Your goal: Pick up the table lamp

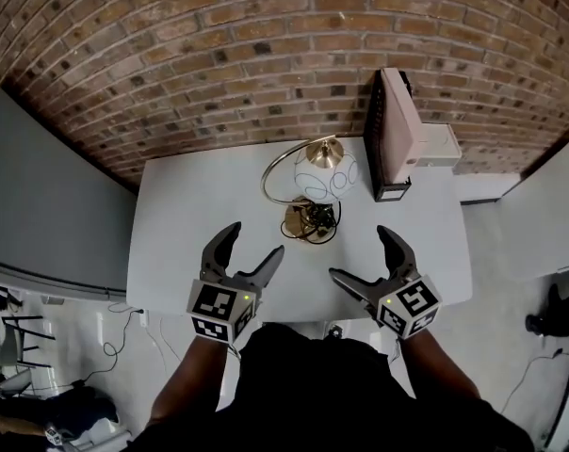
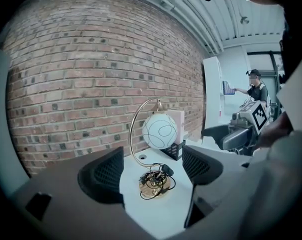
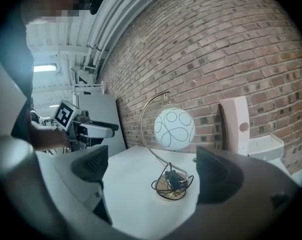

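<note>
The table lamp (image 1: 320, 179) stands upright on the white table (image 1: 190, 224), towards the back middle. It has a white globe shade (image 2: 159, 130) with black line patterns, hung from a curved brass arm (image 3: 150, 129). Its round brass base (image 3: 172, 190) carries a coiled black cord. My left gripper (image 1: 251, 244) hovers open near the front of the table, left of the lamp. My right gripper (image 1: 362, 257) is open too, to the lamp's right. Neither touches it. In each gripper view the lamp shows between the jaws, some way ahead.
A pinkish-white flat panel (image 1: 398, 130) stands on edge in a black holder (image 1: 391, 192) right of the lamp. A brick wall (image 1: 219, 55) runs behind the table. A white box (image 1: 439, 146) sits beyond the table's right side. A person (image 2: 254, 89) stands far off.
</note>
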Available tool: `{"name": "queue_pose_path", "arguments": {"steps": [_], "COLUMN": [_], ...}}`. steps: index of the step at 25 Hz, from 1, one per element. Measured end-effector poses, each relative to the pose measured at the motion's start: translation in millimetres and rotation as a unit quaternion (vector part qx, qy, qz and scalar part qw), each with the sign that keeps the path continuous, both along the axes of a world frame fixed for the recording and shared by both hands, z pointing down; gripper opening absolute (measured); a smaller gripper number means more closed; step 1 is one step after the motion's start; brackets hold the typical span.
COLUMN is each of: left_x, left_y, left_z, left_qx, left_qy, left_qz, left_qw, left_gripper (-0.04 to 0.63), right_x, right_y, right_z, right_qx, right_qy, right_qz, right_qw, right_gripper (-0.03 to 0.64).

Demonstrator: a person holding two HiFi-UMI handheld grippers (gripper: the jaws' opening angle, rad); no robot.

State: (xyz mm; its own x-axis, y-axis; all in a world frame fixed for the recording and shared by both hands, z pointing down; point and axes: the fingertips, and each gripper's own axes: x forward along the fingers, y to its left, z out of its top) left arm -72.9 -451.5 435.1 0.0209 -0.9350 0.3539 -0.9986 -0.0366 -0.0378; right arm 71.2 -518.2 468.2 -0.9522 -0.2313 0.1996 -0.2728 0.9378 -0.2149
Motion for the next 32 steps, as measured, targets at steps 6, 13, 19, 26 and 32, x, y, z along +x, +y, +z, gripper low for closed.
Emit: {"name": "queue_pose_path", "arguments": {"steps": [6,13,19,26,32], "left_x": [-14.7,-38.7,-50.6,-50.0,-42.2], "left_y": [-18.0,-39.8,-56.9,-74.1,-85.6], "left_z": [1.3,6.2,6.0,4.9,8.6], "left_qx": [0.003,0.005,0.004,0.012,0.007], "left_qy": [-0.001,-0.006,-0.006,-0.016,-0.009], "left_qz": [0.032,0.068,0.088,0.103,0.118], "left_qw": [0.9995,0.9976,0.9961,0.9945,0.9930], "left_gripper": [0.365,0.365,0.364,0.362,0.354], "right_x": [-4.6,-8.4,-12.0,-17.6,-29.3], "right_y": [-16.8,-31.4,-43.7,-66.5,-83.2], "right_z": [4.5,19.4,40.9,73.2,104.8], "right_qx": [0.016,0.016,0.010,0.023,0.036], "right_qy": [0.015,0.039,0.063,0.083,0.118], "right_qz": [0.044,0.103,0.129,0.143,0.129], "right_qw": [0.999,0.994,0.990,0.986,0.984], "right_gripper": [0.551,0.525,0.478,0.412,0.337]}}
